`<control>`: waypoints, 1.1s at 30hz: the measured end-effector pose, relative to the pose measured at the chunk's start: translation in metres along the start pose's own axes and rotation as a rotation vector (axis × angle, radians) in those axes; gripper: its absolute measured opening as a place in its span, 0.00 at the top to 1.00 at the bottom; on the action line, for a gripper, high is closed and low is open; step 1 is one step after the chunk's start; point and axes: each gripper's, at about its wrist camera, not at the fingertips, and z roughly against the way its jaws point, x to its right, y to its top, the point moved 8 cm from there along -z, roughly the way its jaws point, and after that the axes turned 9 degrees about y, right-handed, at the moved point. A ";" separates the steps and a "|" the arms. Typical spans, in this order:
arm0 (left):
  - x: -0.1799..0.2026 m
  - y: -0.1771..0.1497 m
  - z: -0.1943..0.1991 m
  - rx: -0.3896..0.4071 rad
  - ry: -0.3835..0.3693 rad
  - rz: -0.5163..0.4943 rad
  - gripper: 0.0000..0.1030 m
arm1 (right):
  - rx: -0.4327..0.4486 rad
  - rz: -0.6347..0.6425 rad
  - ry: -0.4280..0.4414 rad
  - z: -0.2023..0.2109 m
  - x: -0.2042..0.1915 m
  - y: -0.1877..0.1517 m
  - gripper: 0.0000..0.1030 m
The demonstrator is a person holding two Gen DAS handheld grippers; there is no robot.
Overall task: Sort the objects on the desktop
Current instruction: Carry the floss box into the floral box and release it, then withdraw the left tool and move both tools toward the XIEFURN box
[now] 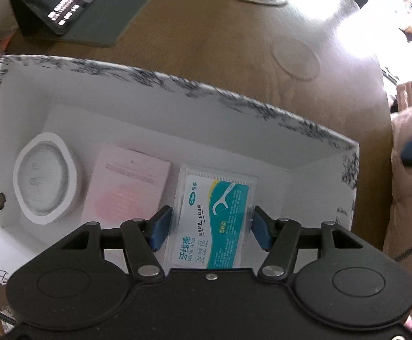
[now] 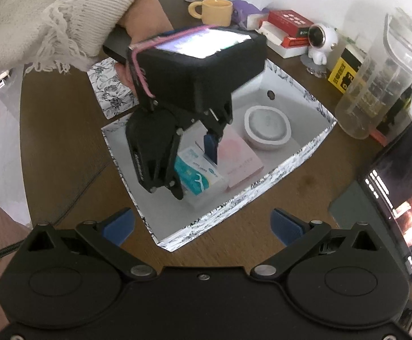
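The left gripper's (image 1: 211,228) jaws are spread, with a blue pad on each side of a dental floss box (image 1: 212,218). Narrow gaps show between the pads and the box, so nothing is pinched. The floss box lies on the floor of a white storage box (image 1: 262,107) with a black floral rim, on a brown table (image 1: 206,42). In the left wrist view, a pink booklet (image 1: 126,187) lies just left of the floss box, and a round white container (image 1: 46,181) sits further left.

The right gripper's (image 2: 203,226) jaws are spread wide and hold nothing. It hovers over the near edge of the storage box (image 2: 220,206), apart from the things inside. Along the far wall stand a yellow cup (image 2: 214,11) and an astronaut figure (image 2: 320,44). A tablet (image 2: 404,192) leans at the right.
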 end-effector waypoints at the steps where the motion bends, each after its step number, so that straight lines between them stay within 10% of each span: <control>1: 0.002 -0.001 -0.002 -0.011 -0.002 -0.010 0.43 | -0.001 -0.006 0.000 -0.001 0.001 -0.001 0.00; 19: 0.002 0.000 -0.025 -0.066 0.075 0.005 0.32 | -0.006 -0.024 0.006 -0.006 0.000 -0.009 0.00; 25: -0.010 0.009 0.012 0.055 0.172 0.101 0.09 | -0.002 -0.025 0.007 -0.005 -0.003 -0.010 0.00; 33: -0.024 0.010 0.080 0.259 0.325 0.343 0.04 | 0.039 -0.071 0.009 0.002 -0.010 -0.015 0.00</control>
